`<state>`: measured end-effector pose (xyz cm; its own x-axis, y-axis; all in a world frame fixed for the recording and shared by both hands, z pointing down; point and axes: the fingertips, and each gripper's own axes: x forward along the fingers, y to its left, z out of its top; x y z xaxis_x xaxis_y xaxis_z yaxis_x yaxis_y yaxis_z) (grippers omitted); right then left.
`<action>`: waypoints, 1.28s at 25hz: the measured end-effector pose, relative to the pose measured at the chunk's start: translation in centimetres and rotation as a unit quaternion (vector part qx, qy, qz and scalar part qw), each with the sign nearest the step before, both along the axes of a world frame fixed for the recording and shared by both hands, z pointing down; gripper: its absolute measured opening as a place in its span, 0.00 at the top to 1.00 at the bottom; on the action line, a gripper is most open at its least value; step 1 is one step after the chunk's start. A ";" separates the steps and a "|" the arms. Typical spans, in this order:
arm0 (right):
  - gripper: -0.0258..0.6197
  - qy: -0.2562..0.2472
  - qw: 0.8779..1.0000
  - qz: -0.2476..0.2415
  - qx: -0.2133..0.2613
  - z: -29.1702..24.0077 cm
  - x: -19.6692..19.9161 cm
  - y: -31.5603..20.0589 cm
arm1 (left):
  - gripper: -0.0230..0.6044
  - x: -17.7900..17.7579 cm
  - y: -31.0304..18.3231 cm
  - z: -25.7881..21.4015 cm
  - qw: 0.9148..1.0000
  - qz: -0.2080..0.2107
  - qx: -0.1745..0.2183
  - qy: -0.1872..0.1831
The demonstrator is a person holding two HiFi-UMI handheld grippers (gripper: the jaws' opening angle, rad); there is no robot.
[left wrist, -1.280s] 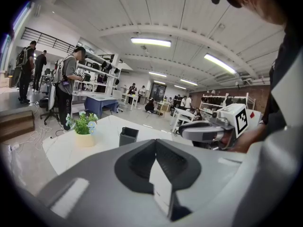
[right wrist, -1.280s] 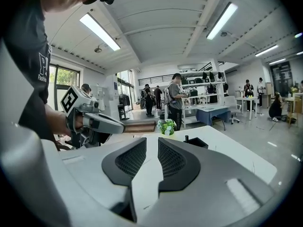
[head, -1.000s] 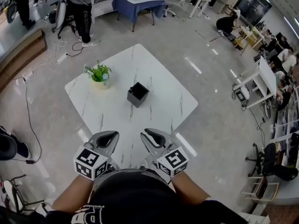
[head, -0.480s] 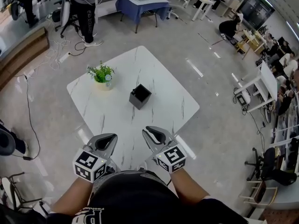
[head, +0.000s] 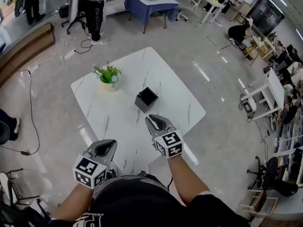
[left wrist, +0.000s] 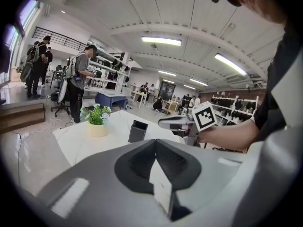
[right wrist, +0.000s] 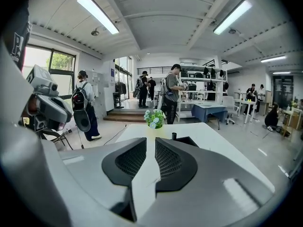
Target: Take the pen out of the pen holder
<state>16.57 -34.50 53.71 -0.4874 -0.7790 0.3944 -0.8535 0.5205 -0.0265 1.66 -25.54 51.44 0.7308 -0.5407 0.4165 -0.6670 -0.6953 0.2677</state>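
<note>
The pen holder [head: 146, 100] stands just beyond the right gripper [head: 151, 121], with the pen [right wrist: 174, 136] upright in it. The left gripper [head: 108, 144] is nearer the person. Both pairs of jaws are nearly together and empty.

A white, square surface [head: 118, 112] with faint grey marble veins stands on a glossy grey floor [head: 57, 84], seen corner-on from the head view. Two things rest on it. A small potted plant [head: 109, 74], green leaves and pale blossoms in a cream pot, sits toward the left corner. A black square pen holder [head: 146, 100], open at the top, stands upright near the middle, well apart from the plant. The remaining top is bare stone.
</note>
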 end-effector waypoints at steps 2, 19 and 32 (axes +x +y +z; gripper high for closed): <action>0.88 -0.001 1.000 0.003 -0.005 0.5 -0.1 -1.4 | 0.87 -0.4 0.0 0.2 1.000 -0.006 -0.003 0.000; 0.88 0.024 0.998 0.018 -0.062 5.7 0.1 -10.4 | 0.87 -2.6 0.0 1.1 0.998 -0.051 -0.019 -0.010; 0.88 0.031 0.995 0.016 -0.089 7.7 -0.2 -13.8 | 0.87 -4.2 -0.4 1.6 0.996 -0.082 -0.028 -0.015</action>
